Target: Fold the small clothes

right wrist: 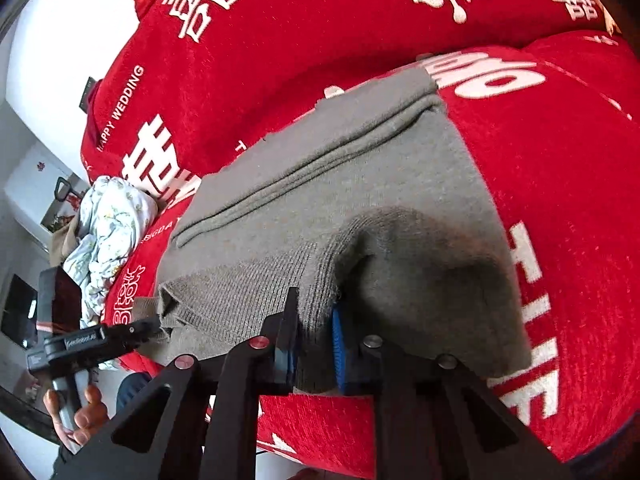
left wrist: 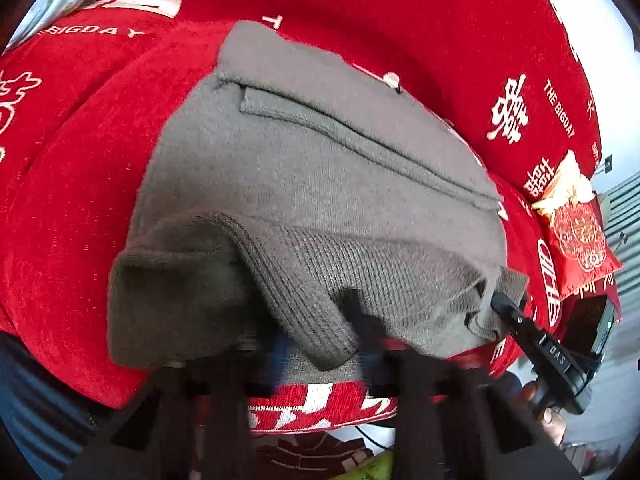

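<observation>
Evidently both claws, left (left wrist: pixel 320 320) (blurred) and right (right wrist: pixel 314 344), pinch the grey sweater's (left wrist: pixel 320 168) ribbed near edge.

one grey knitted garment (left wrist: pixel 320 184) lies at the centre. two grippers: the left gripper (left wrist: pixel 320 332) at 6 o'clock of its own view, the right gripper (right wrist: pixel 316 344) at 6 o'clock of its own. one red blanket (left wrist: pixel 80 184) with white lettering. one red embroidered pouch (left wrist: pixel 580 236) at 3 o'clock. one pale floral cloth (right wrist: pixel 108 232) at 9 o'clock.
</observation>
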`<state>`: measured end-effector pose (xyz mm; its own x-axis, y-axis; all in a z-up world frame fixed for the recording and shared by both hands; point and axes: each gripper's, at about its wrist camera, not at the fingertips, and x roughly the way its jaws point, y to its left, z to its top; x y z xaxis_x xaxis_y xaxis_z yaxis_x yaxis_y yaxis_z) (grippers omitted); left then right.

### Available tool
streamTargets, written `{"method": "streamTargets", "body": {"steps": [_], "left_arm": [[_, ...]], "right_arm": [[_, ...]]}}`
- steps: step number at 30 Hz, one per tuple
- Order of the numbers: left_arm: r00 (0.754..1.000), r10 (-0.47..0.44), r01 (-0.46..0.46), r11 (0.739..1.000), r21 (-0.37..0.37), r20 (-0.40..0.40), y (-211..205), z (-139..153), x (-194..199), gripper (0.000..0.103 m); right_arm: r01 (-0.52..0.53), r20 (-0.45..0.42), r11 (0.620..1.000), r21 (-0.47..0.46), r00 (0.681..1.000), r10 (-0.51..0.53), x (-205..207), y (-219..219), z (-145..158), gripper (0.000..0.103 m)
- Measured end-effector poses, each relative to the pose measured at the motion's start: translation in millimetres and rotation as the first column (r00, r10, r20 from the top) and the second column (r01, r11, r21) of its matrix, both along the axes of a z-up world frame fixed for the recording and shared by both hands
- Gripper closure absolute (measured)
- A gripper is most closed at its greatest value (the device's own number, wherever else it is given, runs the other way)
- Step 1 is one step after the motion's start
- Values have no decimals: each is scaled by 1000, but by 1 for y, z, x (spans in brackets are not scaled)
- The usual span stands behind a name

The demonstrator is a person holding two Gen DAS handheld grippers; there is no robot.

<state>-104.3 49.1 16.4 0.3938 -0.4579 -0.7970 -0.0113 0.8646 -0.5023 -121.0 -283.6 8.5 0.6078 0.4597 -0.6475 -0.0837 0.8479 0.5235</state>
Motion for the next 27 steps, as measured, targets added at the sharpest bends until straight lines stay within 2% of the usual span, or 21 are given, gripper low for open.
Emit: {"method": "streamTargets", "body": {"steps": [2,5,12,23,27], "left_arm": [[999,21,-21,1000,-7,35,5,8,-5,89],[993,58,-62,998,32,107,9,23,-11,89],[975,103,-112,993,38,199,13,48,-17,90],[954,99,-121,991,61,282,4,83,-2,90],[953,95,-124,988,87,287,-2,87,12,90]], "right_arm": [[2,32,1000,11,999,-2,-7,-3,7,89],[5,78,1000,29,997,-7,-15,-8,21,90],[13,130,999,44,991,-19,-20,-9,49,90],[20,154,999,36,988,-25,-5,-9,76,90],[20,148,1000,14,989,-22,8,-9,82,90]]}}
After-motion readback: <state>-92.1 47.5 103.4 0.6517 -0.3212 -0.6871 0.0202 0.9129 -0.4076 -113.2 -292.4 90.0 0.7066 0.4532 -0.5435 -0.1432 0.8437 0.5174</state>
